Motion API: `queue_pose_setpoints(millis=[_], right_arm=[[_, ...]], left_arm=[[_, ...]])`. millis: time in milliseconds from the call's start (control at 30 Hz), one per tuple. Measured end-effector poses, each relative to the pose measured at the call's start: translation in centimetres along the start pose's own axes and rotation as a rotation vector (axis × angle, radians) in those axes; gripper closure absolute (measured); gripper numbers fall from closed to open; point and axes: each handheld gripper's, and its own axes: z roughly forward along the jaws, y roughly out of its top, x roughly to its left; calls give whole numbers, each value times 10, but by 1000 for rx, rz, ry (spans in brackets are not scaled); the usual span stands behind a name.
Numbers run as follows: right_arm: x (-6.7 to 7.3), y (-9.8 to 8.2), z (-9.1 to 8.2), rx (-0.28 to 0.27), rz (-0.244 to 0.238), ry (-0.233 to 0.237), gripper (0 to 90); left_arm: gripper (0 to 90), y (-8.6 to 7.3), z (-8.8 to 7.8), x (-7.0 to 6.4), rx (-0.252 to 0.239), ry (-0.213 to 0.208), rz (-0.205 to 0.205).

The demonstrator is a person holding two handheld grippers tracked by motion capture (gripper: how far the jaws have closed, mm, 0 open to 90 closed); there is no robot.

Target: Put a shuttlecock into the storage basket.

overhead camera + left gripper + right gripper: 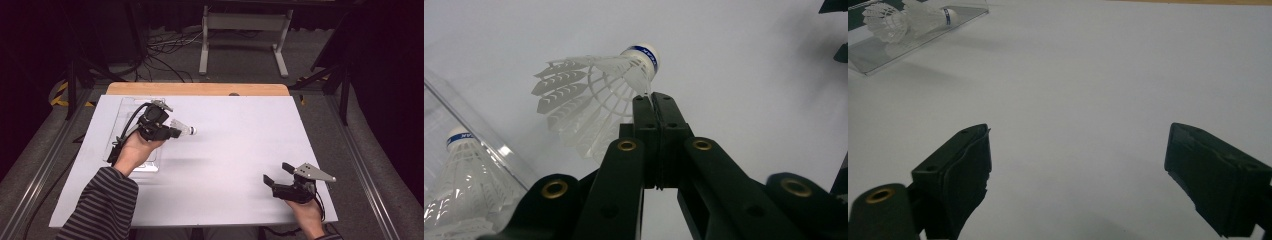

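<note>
A white shuttlecock (183, 129) with a blue-banded cork hangs a little above the white table sheet (235, 145), cork pointing right. My left gripper (175, 132) is shut on the edge of its feathered skirt; in the left gripper view the jaws meet on the skirt of the shuttlecock (594, 95) at the gripper's tip (653, 97). A second shuttlecock (459, 175) lies in a clear plastic tray (484, 135) beside it. My right gripper (275, 171) rests near the front right, open and holding nothing (1078, 150).
The clear tray (127, 107) sits at the sheet's left side, under the left hand. In the right gripper view a shuttlecock (903, 20) shows over the tray (893, 50); which one I cannot tell. A wooden table edge (200, 89) runs along the back.
</note>
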Motion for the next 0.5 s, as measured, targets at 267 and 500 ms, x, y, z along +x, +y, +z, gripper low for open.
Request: queue_pose_setpoints(millis=[267,500], right_arm=[[0,0,0,-1,0,-2,121],[0,0,0,-2,1,-2,121]], left_arm=[[900,-4,-7,3,-3,6,-9],[900,-9,-14,7,-14,22,-17]])
